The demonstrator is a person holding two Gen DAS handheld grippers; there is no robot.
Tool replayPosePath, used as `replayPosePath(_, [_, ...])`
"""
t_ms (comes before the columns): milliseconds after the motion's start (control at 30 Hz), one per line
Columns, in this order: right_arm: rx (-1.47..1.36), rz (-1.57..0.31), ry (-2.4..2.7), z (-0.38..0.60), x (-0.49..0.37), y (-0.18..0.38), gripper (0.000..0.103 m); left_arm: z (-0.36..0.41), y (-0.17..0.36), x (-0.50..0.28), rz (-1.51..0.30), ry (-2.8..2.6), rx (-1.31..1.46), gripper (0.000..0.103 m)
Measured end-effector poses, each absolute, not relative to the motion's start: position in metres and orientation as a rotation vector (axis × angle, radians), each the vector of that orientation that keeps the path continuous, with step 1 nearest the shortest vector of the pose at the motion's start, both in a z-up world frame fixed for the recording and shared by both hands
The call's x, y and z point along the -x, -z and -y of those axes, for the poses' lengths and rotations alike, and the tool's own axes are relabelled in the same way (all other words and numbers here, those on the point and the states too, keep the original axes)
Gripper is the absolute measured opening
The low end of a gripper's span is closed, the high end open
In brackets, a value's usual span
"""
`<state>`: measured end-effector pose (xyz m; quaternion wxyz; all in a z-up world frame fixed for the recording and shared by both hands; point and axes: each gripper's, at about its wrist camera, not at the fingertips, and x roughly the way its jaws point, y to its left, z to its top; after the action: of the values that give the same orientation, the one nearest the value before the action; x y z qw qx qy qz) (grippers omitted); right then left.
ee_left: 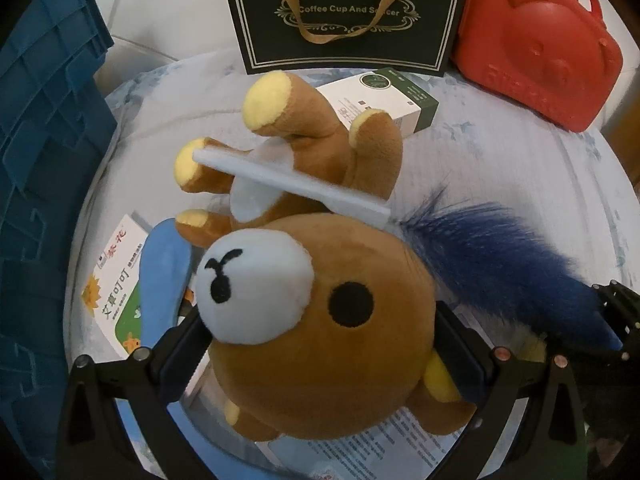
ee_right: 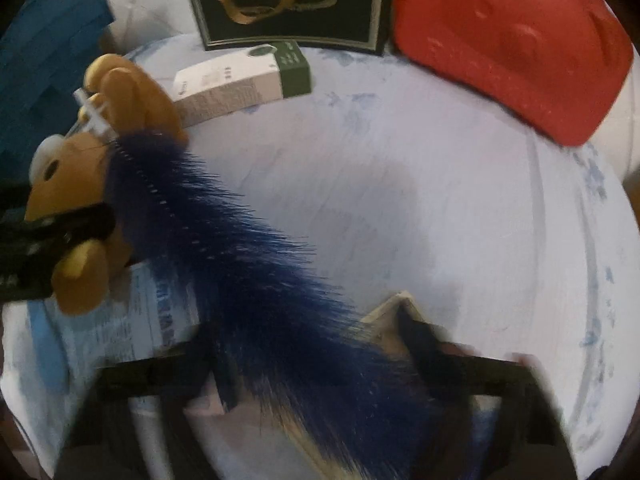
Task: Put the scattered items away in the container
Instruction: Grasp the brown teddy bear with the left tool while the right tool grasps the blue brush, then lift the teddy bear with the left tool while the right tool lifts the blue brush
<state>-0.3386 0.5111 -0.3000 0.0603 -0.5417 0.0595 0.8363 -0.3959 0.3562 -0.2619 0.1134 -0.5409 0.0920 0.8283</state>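
A brown plush bear [ee_left: 320, 340] lies upside down on the pale cloth [ee_left: 500, 168]. Its head sits between the fingers of my left gripper [ee_left: 320, 354], which stands wide open around it. A blue bristle brush [ee_left: 500, 264] with a white handle [ee_left: 288, 180] lies across the bear. In the blurred right wrist view the brush [ee_right: 256, 264] runs between the fingers of my right gripper [ee_right: 320, 364]. The bristles fill the gap and touch both fingers. The blue crate [ee_left: 48, 160] stands at the left edge.
A black gift bag [ee_left: 344, 16] and a red bear-shaped case [ee_left: 536, 40] stand at the back. A white and green box [ee_left: 384, 100] lies behind the bear. A printed box [ee_left: 116, 280], a light blue scoop [ee_left: 164, 272] and a printed sheet [ee_left: 360, 448] lie beside and under it.
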Motion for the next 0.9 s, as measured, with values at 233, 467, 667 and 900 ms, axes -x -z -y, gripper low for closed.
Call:
replayPosePath(233, [1.468,-0.46,-2.585,-0.543,0.318,0.266,0.042,-0.345,0.254,0.382,-0.248,-2.419,1.566,0.093])
replayPosePath(467, [1.376,-0.645,-2.567,-0.564,0.28,0.236,0.041,-0.319,0.24,0.342,-0.294,-2.41,1.569,0.092])
replayPosePath(667, [1.378,-0.622,-2.591,-0.546,0.259,0.22,0.036,-0.311,0.205,0.316,-0.269,-2.436,1.477,0.092])
replayPosePath(900, [1.457,-0.631,-2.57,-0.528,0.24,0.225,0.032,-0.299,0.209,0.284,-0.278,-2.402,1.507,0.093])
